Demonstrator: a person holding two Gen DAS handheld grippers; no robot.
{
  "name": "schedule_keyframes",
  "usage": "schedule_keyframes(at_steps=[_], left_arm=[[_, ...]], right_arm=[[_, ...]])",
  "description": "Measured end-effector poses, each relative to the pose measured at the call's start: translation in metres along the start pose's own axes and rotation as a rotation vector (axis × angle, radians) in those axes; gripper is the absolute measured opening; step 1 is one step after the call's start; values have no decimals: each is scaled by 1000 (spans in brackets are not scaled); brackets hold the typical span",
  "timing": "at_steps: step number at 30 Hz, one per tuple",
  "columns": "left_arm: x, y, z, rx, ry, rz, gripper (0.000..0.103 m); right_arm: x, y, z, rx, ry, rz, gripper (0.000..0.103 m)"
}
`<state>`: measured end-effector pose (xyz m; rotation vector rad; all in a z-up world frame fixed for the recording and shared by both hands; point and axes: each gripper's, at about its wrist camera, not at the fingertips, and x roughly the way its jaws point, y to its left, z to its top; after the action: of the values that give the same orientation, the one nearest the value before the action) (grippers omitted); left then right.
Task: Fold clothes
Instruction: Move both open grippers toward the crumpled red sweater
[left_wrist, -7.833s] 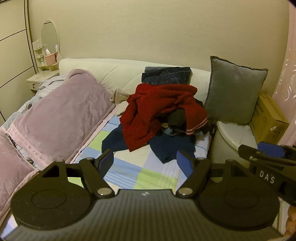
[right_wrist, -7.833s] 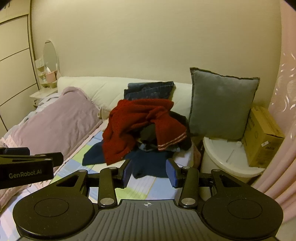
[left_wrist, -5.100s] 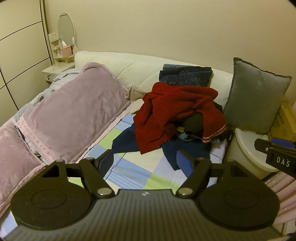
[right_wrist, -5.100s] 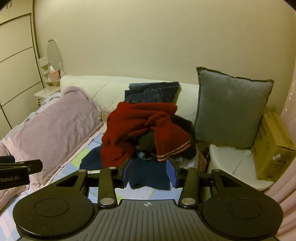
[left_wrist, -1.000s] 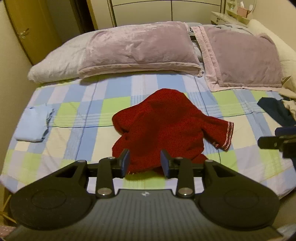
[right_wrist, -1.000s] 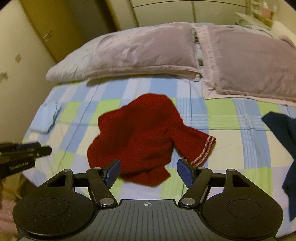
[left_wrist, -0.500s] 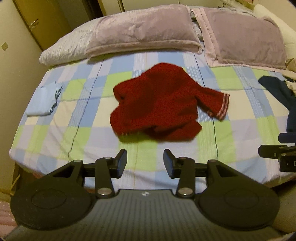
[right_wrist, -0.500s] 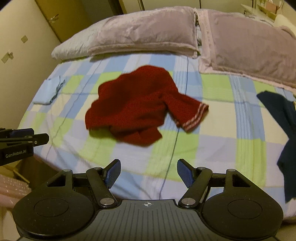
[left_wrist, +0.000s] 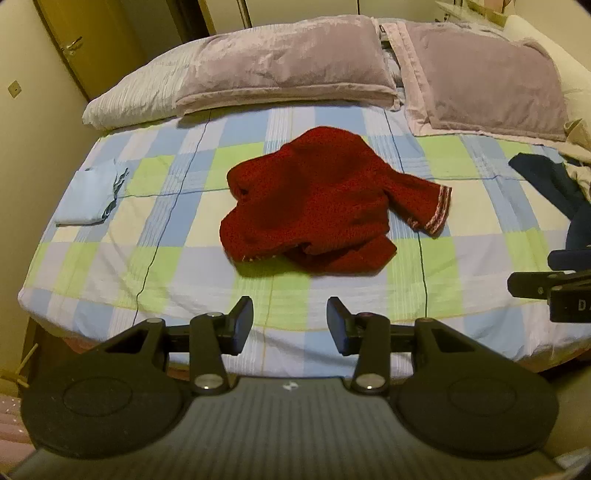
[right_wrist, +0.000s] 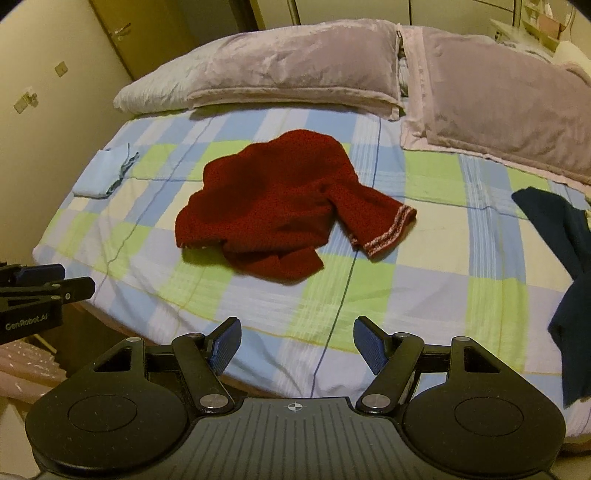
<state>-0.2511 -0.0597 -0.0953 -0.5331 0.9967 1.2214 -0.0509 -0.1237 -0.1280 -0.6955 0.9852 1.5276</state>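
A crumpled red knit sweater (left_wrist: 317, 206) (right_wrist: 266, 206) lies in the middle of the checked bed sheet (left_wrist: 155, 266), one striped cuff pointing right. My left gripper (left_wrist: 290, 321) hovers over the bed's near edge, short of the sweater, open with nothing between its fingers. The right gripper (right_wrist: 295, 339) also hangs over the near edge, open wide and empty. Each gripper shows at the edge of the other's view: the right gripper (left_wrist: 546, 288) and the left gripper (right_wrist: 37, 284).
Two mauve pillows (left_wrist: 288, 62) (right_wrist: 498, 107) line the far side of the bed. A folded light blue cloth (left_wrist: 88, 195) lies at the left. A dark navy garment (right_wrist: 569, 258) drapes over the right side. A door (left_wrist: 92, 40) stands at the back left.
The sweater, earlier on top of a pile of clothes, now lies loose on the sheet. Over the last second both grippers drew back from it, and the left jaws widened.
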Motion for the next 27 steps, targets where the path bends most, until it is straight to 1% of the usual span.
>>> schedule_keyframes(at_steps=[5,8,14,18,20,22,27], left_arm=[[10,23,9,-5,-28,-40,40],[23,39,15,8,-28,-67,40],[52,63,35,87,-25,-108,40],[70,74,43,137,-27,-139,40],[79,78,44,156,-19,-151,40],[89,80,42,160,8,-156,40],[111,83,36,155,48,-182,40]], right_arm=[[9,5,8,17,-14,-16,71],[16,7,13,48,-22,-34,71],[37,7,25,145,-22,-95,71],[52,14,34,189,-29,-125,71],[59,19,38,208,-33,-138,71],[67,21,40,222,-34,-147,71],[84,19,37,241,-5,-153,71]])
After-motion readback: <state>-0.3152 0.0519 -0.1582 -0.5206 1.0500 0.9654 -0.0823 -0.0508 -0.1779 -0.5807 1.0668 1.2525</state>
